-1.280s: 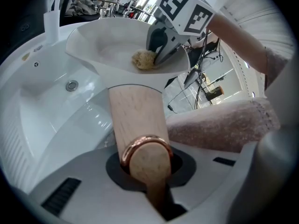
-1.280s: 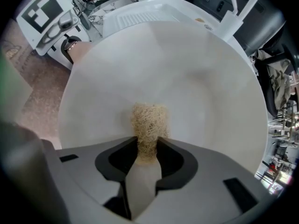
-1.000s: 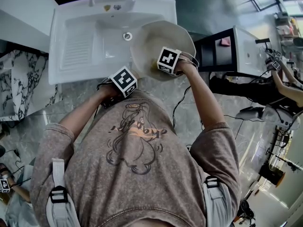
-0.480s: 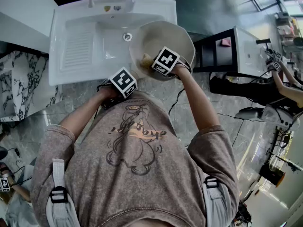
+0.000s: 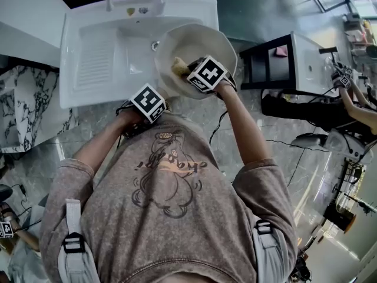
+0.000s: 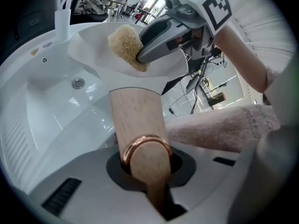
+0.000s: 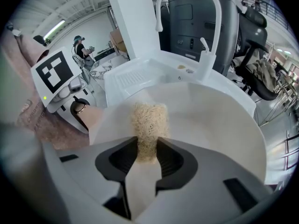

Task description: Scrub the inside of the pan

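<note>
head view looks steeply down over the person's brown printed shirt [image 5: 171, 175], which fills the near half of the picture. just beyond it, the left tool [image 6: 145, 169] is clenched on the wooden handle [image 6: 138, 120] of the pan [image 5: 203, 40]. in the left gripper view that handle, with a copper ring at its near end, fills the middle and hides the sink edge behind it.

the pan is cream inside. it is held tilted over the right part of a white sink [image 5: 106, 52], with its rim reaching past the sink's right edge and its bowl turned toward the person. the right tool [image 7: 147, 153] is inside the pan, its jaws gripping a tan fibrous scrub pad [image 7: 148, 120]. the pad's far end rests against the pan's inner wall, on the left side of the bowl. from above, the right tool's marker cube covers the near part of the bowl and most of the pad, so only a corner of the pad shows.

beyond the pan, the drain [image 6: 78, 83] sits in the sink floor, right at the pan's left rim in the head view. a ribbed board [image 5: 97, 61] is moulded into the sink's left half. at the far rim stands a white curved faucet [image 7: 187, 3]. right of the sink is a black and white cabinet [image 5: 283, 61]. at the far right edge another person [image 5: 353, 99] holds a marker-cube tool.
</note>
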`<action>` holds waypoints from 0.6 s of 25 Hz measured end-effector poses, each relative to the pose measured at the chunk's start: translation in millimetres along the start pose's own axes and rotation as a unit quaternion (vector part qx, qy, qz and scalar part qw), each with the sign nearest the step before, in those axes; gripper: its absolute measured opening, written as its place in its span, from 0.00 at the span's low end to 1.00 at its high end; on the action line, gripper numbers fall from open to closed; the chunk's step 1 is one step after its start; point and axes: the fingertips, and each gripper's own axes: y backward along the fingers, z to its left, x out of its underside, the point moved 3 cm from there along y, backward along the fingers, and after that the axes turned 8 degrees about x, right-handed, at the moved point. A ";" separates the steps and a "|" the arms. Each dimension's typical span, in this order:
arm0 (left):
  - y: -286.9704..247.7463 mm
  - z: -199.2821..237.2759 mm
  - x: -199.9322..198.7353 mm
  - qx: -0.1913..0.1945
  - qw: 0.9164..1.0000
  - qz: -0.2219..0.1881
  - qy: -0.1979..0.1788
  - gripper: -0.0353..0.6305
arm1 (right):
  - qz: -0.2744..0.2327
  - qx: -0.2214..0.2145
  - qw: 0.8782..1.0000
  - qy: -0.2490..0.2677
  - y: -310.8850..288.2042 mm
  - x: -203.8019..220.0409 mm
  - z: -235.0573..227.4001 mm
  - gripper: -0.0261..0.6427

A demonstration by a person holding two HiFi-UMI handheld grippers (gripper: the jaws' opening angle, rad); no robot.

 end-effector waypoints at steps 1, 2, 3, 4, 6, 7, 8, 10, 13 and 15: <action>1.6 -0.2 0.6 0.002 1.000 0.000 0.004 0.12 | -0.006 0.001 1.000 0.000 1.7 -2.7 0.6 0.25; 2.9 0.1 1.8 0.000 1.000 -0.001 0.008 0.12 | -0.011 0.002 1.000 0.000 3.1 -4.9 1.4 0.25; 3.9 1.0 3.2 -0.004 1.000 -0.001 0.011 0.12 | -0.016 0.003 1.000 0.001 4.6 -6.7 1.9 0.25; 4.7 2.1 4.8 -0.010 1.000 -0.002 0.013 0.12 | -0.021 0.005 1.000 0.001 6.1 -7.7 2.1 0.25; 6.5 4.6 8.2 -0.016 1.000 -0.005 0.021 0.12 | -0.028 0.010 1.000 0.003 9.6 -7.9 0.9 0.25; 8.1 5.9 10.1 -0.016 0.999 -0.007 0.027 0.12 | -0.031 0.013 0.999 0.004 11.6 -7.6 -0.5 0.25; 9.9 7.4 12.1 -0.017 0.999 -0.011 0.035 0.12 | -0.035 0.017 0.999 0.004 13.9 -7.2 -2.6 0.25; 13.4 11.1 16.4 -0.023 0.998 -0.017 0.047 0.12 | -0.046 0.027 0.999 -0.002 18.9 -6.5 -7.8 0.25; 19.1 17.6 22.7 -0.038 0.997 -0.022 0.060 0.12 | -0.074 0.042 0.996 -0.019 29.9 -6.9 -15.8 0.25; 23.5 20.7 27.6 -0.042 0.996 -0.027 0.073 0.12 | -0.095 0.054 0.993 -0.034 39.1 -6.9 -20.2 0.25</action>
